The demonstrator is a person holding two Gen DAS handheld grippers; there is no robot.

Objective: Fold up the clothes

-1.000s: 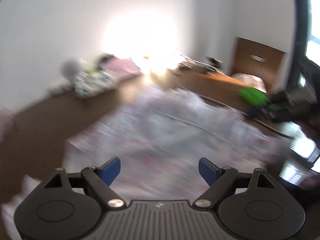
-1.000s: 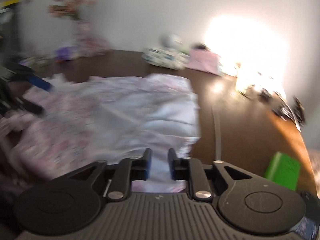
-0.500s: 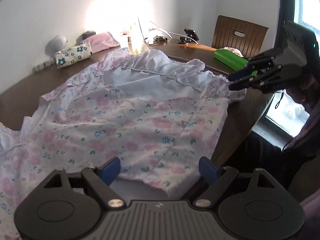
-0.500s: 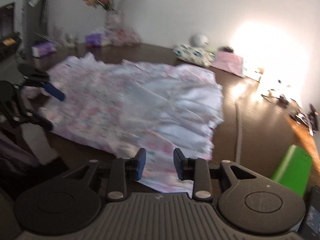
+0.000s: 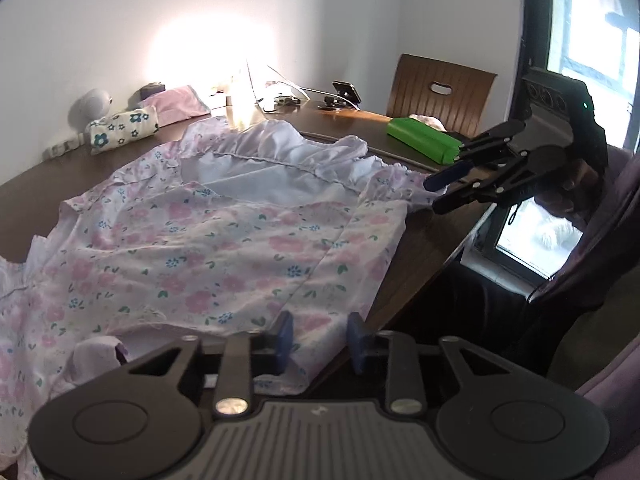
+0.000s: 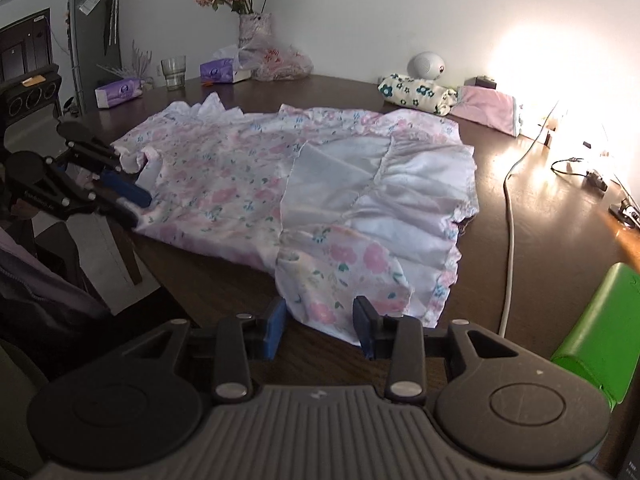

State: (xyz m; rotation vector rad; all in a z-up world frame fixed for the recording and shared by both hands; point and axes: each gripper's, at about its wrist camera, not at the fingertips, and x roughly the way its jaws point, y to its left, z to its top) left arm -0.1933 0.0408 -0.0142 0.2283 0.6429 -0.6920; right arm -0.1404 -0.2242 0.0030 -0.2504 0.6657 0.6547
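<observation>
Lying lengthwise between both hands, the floral dress [image 5: 224, 240] has its lower-frame edge inside each unclenched gripper: the left gripper [image 5: 318, 344] closing, the right gripper [image 6: 318, 326] parted.

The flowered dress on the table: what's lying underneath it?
Around the flowered dress only the dark wooden table shows, so it seems to lie straight on the wood. Whatever might sit beneath its middle is covered by the cloth.
</observation>
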